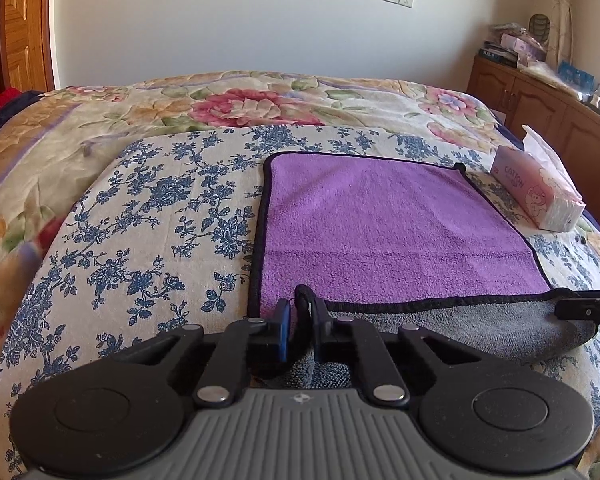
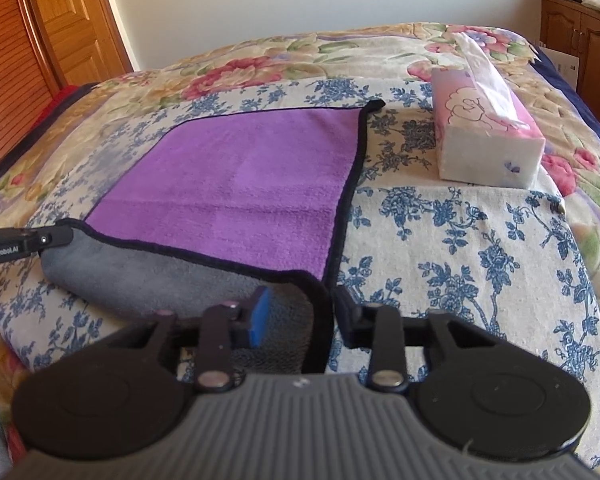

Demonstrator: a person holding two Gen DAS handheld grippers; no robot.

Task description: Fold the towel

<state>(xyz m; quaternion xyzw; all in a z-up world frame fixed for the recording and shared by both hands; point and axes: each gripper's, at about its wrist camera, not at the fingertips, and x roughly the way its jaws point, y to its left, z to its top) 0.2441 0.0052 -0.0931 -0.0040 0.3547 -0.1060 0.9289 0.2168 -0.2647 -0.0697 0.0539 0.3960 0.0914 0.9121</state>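
A purple towel (image 1: 380, 220) with a black hem and a grey underside lies on the blue-flowered cloth; it also shows in the right wrist view (image 2: 240, 184). Its near edge is lifted and rolled over, so the grey side (image 1: 460, 332) shows. My left gripper (image 1: 302, 320) is shut on the towel's near left corner. My right gripper (image 2: 300, 312) holds the near right corner between its fingers, which stand a little apart around the bunched cloth. Each gripper's tip shows in the other view, the right gripper (image 1: 588, 306) at the right edge and the left gripper (image 2: 24, 240) at the left edge.
A pink tissue pack (image 2: 488, 128) lies on the bed right of the towel, also in the left wrist view (image 1: 540, 188). The floral bedspread (image 1: 236, 100) stretches beyond. A wooden cabinet (image 1: 540, 104) stands at the right, a wooden door (image 2: 60, 20) at the left.
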